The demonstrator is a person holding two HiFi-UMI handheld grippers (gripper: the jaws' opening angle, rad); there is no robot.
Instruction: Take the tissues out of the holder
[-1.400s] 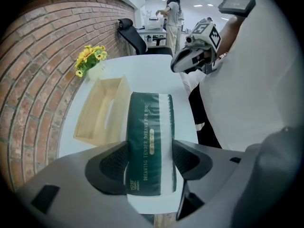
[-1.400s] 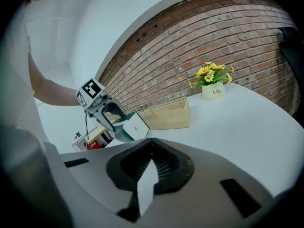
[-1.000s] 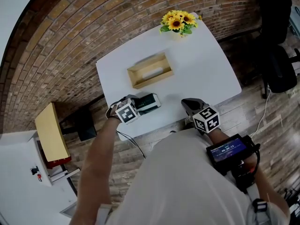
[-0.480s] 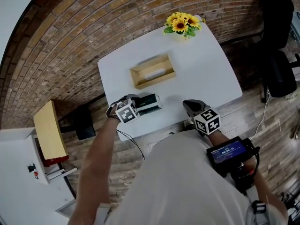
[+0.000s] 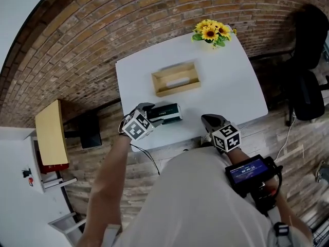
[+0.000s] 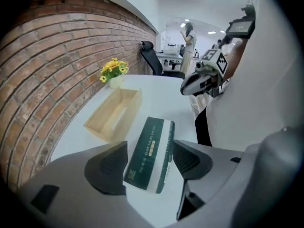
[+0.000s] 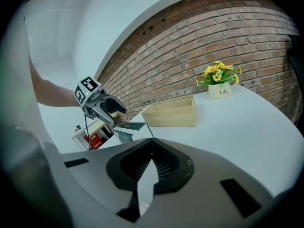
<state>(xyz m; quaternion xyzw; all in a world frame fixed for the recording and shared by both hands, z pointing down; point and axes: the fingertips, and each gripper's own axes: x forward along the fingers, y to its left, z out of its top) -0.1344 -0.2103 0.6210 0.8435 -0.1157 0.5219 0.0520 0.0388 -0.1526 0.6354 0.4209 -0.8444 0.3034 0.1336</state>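
I had the left gripper [image 5: 151, 115] released, its jaws spread wide with the dark green tissue pack [image 6: 148, 148] lying flat on the white table [image 5: 226, 81] between and just below the pads. From what I could see, neither pad pressed on it. The wooden holder [image 6: 114, 114] stood beyond those jaw tips, apart from the pack, with the pot of sunflowers [image 6: 113, 69] further ahead. My right gripper [image 7: 151, 146] was clenched with nothing in it. The holder stood ahead of its jaws and the pack ahead to their left.
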